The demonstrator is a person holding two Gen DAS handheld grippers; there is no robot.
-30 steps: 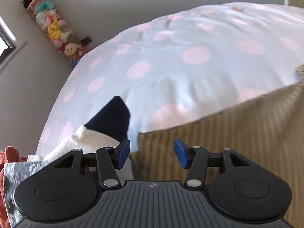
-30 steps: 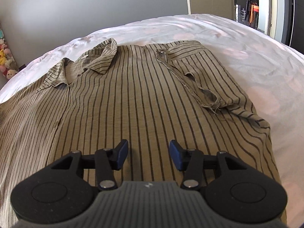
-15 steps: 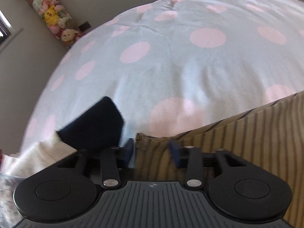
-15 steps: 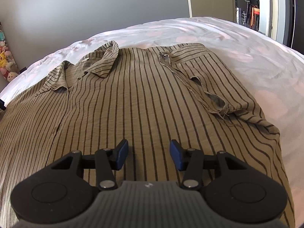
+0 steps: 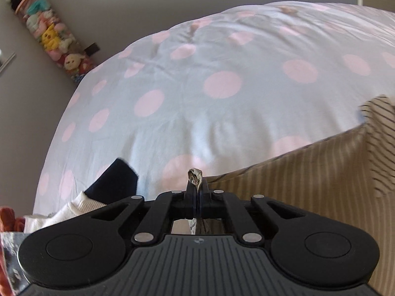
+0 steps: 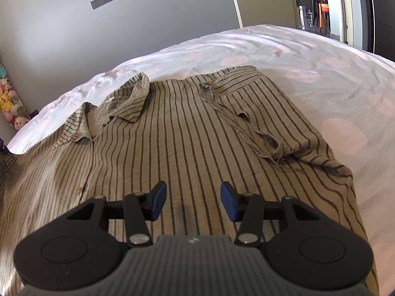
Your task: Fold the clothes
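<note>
A tan shirt with dark stripes (image 6: 177, 133) lies spread on the bed, collar (image 6: 130, 98) at the far left and one sleeve (image 6: 259, 113) folded over its right side. My left gripper (image 5: 196, 187) is shut on the shirt's near corner; a pinch of the cloth sticks out above the closed fingers, and the shirt edge (image 5: 308, 172) is lifted off the bed. In the right wrist view my right gripper (image 6: 192, 198) hovers open over the lower middle of the shirt, nothing between its blue pads (image 6: 228, 198).
The bed cover (image 5: 222, 86) is pale blue with pink dots. A dark navy garment (image 5: 116, 180), a white one (image 5: 81, 204) and other clothes lie piled at the near left. A column of plush toys (image 5: 49, 34) stands by the wall. A doorway (image 6: 321, 12) opens at far right.
My left gripper went from open beside the shirt corner to shut on it and has risen with the cloth. The right gripper stayed open and nearly still.
</note>
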